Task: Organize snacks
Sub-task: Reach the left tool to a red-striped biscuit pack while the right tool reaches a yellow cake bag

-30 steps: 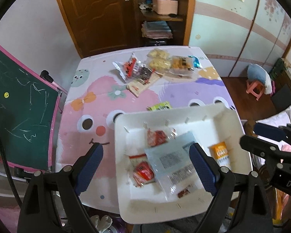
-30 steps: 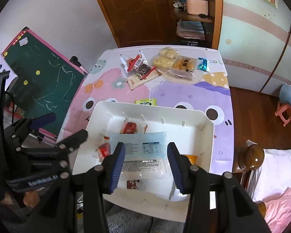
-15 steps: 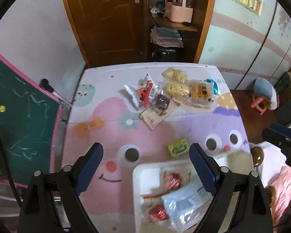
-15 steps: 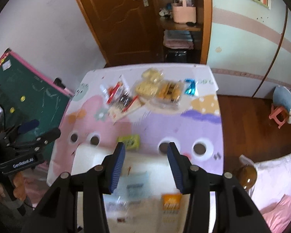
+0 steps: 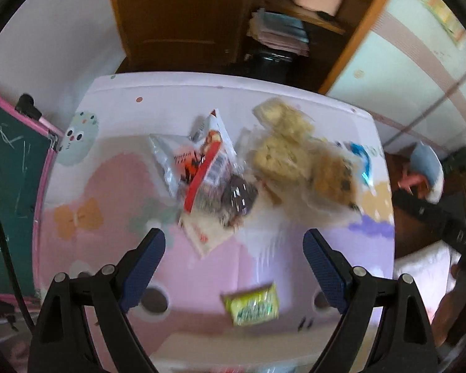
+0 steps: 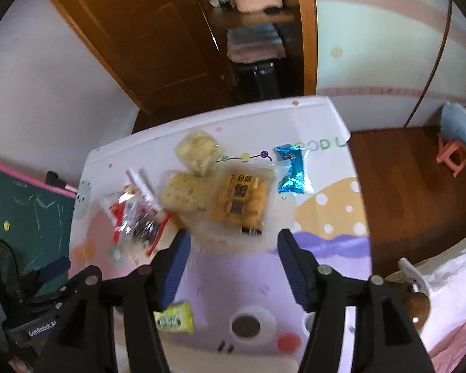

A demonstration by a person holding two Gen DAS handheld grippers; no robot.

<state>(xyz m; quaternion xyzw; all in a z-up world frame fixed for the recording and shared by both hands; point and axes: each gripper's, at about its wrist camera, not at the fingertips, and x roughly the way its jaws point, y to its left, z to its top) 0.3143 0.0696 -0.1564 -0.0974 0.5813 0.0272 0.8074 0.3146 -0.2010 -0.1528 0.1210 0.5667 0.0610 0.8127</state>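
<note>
A heap of snack packets lies at the far end of the cartoon tablecloth: red and white packets (image 5: 202,161) (image 6: 130,214), pale puffed-rice packs (image 5: 279,155) (image 6: 195,152), an orange biscuit pack (image 6: 242,199) and a blue wrapper (image 6: 292,171). A small green packet (image 5: 251,304) (image 6: 174,314) lies nearer. My left gripper (image 5: 234,264) hangs open above the cloth with nothing in it. My right gripper (image 6: 233,261) has nothing between its fingers, and its jaws are opening. The white tray's rim (image 5: 233,351) shows at the bottom edge.
A green chalkboard (image 5: 6,186) with a pink frame leans at the table's left side. Behind the table stand a brown door (image 6: 146,40) and a shelf with folded cloths. A pink stool (image 6: 450,152) stands on the wooden floor at right.
Both grippers have moved from above the white tray to the far heap of packets, which now looks bigger and nearer. The tray has slid to the bottom edge. The right jaws stand wider.
</note>
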